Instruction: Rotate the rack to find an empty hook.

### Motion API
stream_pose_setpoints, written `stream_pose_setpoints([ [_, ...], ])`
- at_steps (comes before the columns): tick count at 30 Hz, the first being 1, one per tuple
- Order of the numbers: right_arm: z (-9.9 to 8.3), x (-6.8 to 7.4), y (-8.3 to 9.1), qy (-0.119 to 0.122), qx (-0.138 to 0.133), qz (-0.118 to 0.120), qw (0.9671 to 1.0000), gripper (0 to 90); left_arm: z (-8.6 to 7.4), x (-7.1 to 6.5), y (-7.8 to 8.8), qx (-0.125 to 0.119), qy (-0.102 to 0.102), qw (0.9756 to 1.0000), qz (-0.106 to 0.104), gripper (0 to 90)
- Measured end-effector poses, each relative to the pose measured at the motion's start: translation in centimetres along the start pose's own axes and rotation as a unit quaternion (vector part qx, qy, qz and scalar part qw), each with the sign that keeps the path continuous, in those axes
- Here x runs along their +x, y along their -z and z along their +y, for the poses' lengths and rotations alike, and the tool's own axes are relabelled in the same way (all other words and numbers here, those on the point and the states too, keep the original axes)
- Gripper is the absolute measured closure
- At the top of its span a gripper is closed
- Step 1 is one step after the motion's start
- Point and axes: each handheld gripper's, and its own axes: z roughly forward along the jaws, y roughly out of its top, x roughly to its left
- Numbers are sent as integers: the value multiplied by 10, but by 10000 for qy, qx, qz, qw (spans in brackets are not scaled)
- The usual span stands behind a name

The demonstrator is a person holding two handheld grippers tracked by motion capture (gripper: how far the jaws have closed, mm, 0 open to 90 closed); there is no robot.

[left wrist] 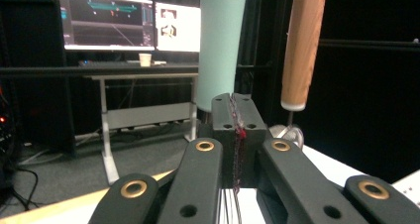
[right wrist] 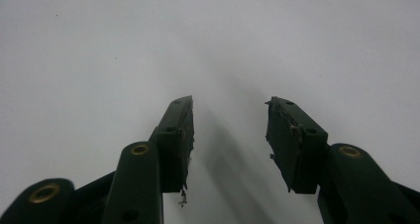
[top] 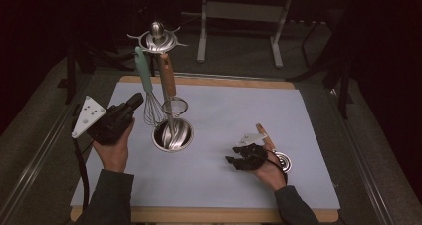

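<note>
Left hand-held gripper (left wrist: 233,110) pressed together on whisk (top: 147,93) wires; right hand-held gripper (right wrist: 230,135) spread, nothing between, over white mat (right wrist: 99,60).

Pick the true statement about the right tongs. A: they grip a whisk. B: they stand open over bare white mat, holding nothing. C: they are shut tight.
B: the right gripper view shows the right tongs parted over the white mat with nothing between them.

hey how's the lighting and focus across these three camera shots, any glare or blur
High view: dim room, the white mat lit, glints on the steel utensil stand. Left gripper view: bright monitors behind, the mint handle and wooden handle soft. Right gripper view: the right gripper casts soft shadows on the pale mat.
</note>
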Motion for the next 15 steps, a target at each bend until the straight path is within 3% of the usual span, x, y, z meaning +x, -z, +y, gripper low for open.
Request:
stream_pose_setpoints([
  [15, -9, -9, 3, -147, 11, -63, 9999, 527, 40, -4, -15, -553, 40, 9984, -108, 900],
])
